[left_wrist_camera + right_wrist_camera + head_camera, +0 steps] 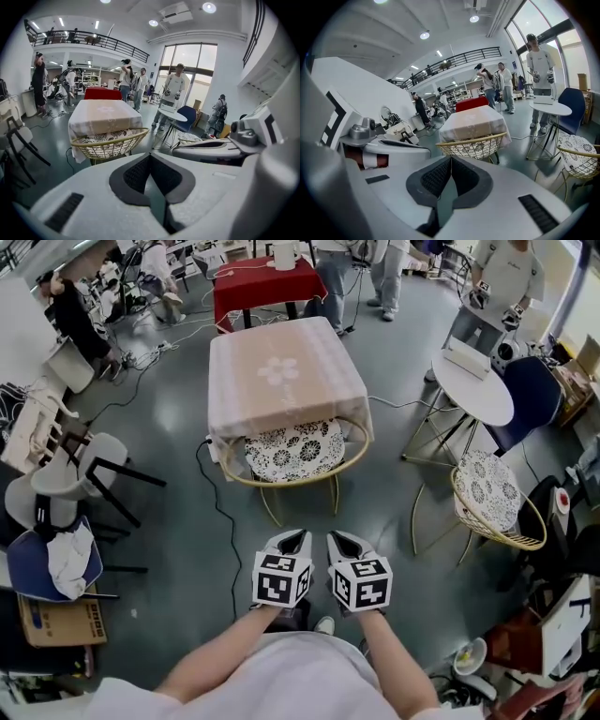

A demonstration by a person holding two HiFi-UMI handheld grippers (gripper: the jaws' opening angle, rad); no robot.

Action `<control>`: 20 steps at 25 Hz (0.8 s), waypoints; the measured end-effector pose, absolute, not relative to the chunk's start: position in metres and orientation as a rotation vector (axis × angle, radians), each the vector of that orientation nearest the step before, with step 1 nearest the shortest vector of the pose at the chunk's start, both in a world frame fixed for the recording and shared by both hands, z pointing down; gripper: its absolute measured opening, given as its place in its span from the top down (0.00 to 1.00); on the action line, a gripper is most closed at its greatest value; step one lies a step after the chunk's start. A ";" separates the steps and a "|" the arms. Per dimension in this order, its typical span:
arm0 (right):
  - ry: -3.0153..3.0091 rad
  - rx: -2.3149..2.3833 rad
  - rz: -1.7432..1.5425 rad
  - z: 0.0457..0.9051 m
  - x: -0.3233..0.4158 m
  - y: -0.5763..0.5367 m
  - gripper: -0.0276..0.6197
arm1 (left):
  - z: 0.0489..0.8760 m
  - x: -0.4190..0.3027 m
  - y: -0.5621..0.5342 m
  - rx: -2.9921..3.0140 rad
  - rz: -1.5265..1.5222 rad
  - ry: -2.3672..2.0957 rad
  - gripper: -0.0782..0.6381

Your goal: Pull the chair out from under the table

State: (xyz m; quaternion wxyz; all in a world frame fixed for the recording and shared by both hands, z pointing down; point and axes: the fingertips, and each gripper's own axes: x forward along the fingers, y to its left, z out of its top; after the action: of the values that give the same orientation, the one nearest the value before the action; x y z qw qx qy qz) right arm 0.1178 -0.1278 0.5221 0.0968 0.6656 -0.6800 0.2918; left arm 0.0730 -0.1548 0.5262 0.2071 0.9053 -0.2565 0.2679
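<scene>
A gold wire chair point(295, 457) with a black-and-white patterned cushion is tucked partly under a square table point(281, 371) draped in a pale cloth. Its curved back rim faces me. Both grippers hover side by side over the floor, short of the chair and apart from it. My left gripper point(293, 540) is shut with nothing in it, and so is my right gripper point(339, 540). The left gripper view has the chair point(110, 143) ahead beyond the closed jaws point(150, 157). The right gripper view also shows the chair point(473, 145) past its closed jaws point(451, 159).
A second gold chair point(495, 502) and a round white table point(473, 385) stand at the right. A black cable point(220, 512) trails across the floor left of the chair. White chairs point(75, 484) and a box sit at the left. People stand at the far end by a red table point(267, 282).
</scene>
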 end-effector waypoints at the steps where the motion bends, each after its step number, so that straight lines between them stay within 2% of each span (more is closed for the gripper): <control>1: -2.011 1.964 0.865 0.524 0.118 -0.136 0.95 | 0.528 0.075 -0.163 2.518 0.752 -0.710 0.88; 11: -1.992 1.810 0.763 0.542 0.116 -0.206 0.95 | 0.537 0.086 -0.233 2.590 0.789 -0.593 0.88; 20: -1.894 1.557 0.419 0.551 0.120 -0.249 0.95 | 0.555 0.088 -0.268 2.712 0.918 -0.455 0.88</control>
State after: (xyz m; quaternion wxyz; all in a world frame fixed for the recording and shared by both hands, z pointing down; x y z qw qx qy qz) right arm 0.1196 -0.2493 0.5508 0.3211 0.5929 -0.7211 0.1595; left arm 0.0877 -0.2680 0.5549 0.1211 0.9286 -0.1558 0.3142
